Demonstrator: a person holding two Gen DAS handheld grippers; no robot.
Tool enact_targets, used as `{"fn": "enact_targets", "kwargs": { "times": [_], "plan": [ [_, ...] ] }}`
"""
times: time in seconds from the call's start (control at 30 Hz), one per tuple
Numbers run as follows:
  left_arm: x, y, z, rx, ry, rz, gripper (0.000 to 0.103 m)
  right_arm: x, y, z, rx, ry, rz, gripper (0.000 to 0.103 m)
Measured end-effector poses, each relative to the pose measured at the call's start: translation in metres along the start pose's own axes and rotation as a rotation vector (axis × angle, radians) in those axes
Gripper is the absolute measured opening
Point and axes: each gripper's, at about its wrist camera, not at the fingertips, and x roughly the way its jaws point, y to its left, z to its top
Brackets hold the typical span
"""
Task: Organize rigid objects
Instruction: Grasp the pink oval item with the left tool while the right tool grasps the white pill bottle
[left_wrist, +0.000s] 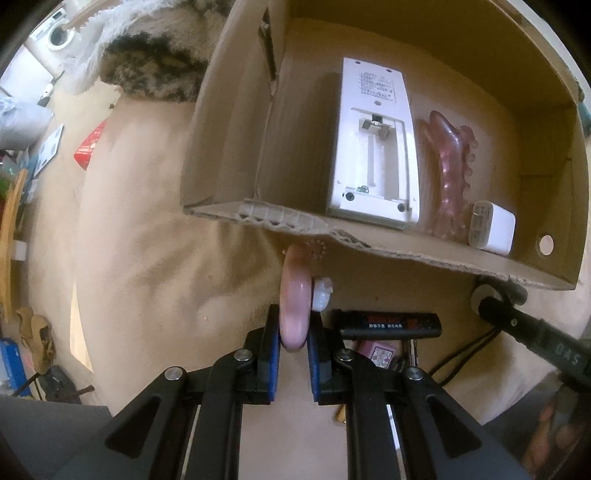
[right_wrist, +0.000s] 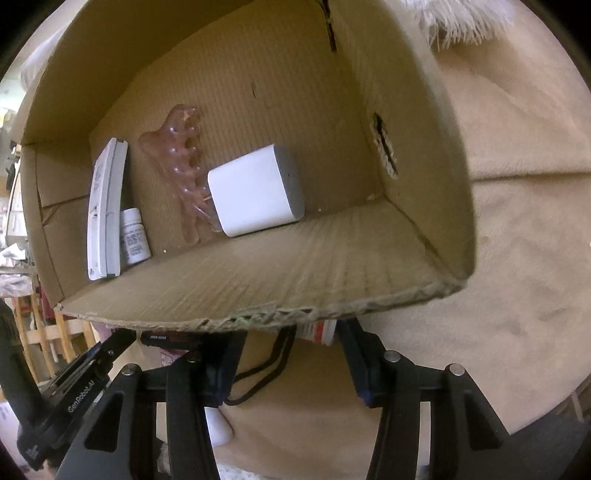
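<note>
My left gripper (left_wrist: 293, 334) points straight down and is shut on a pink brush (left_wrist: 292, 295), held by its rounded handle; the bristled end disappears under the near rim of the cardboard box (left_wrist: 295, 221). Inside the box (right_wrist: 258, 288) lie a white remote (left_wrist: 373, 147), a clear pink comb (left_wrist: 448, 173) and a white charger block (left_wrist: 491, 227). The right wrist view also shows a small white bottle (right_wrist: 135, 236) beside the remote (right_wrist: 105, 210). My right gripper (right_wrist: 290, 343) hangs just below the box's near rim, open, its pads apart around a white-and-red container (right_wrist: 317, 328).
The box rests on a beige bed cover (left_wrist: 147, 258). In front of it lie a black stick-shaped item (left_wrist: 388, 325), a small pink packet (left_wrist: 376, 350) and a black cable (right_wrist: 266, 373). A furry blanket (left_wrist: 155, 70) is at the far left, a red packet (left_wrist: 90, 146) further left.
</note>
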Motion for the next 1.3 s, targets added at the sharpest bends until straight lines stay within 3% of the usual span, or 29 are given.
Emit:
{"fn": "enact_targets", "kwargs": {
  "times": [0.6,0.97,1.3],
  "plan": [
    [-0.006,-0.010,-0.015,0.041,-0.039,0.075,0.012,0.007,0.030,-0.011,-0.116,-0.056,-0.124,0.054],
    [-0.048,-0.021,-0.026,0.066,-0.101,0.070,0.012,-0.034,0.046,-0.049,-0.159,-0.070,0.044,0.054],
    [-0.132,-0.015,-0.033,0.081,-0.278,0.056,0.012,-0.121,0.050,-0.076,-0.254,-0.189,0.154,0.054]
  ]
}}
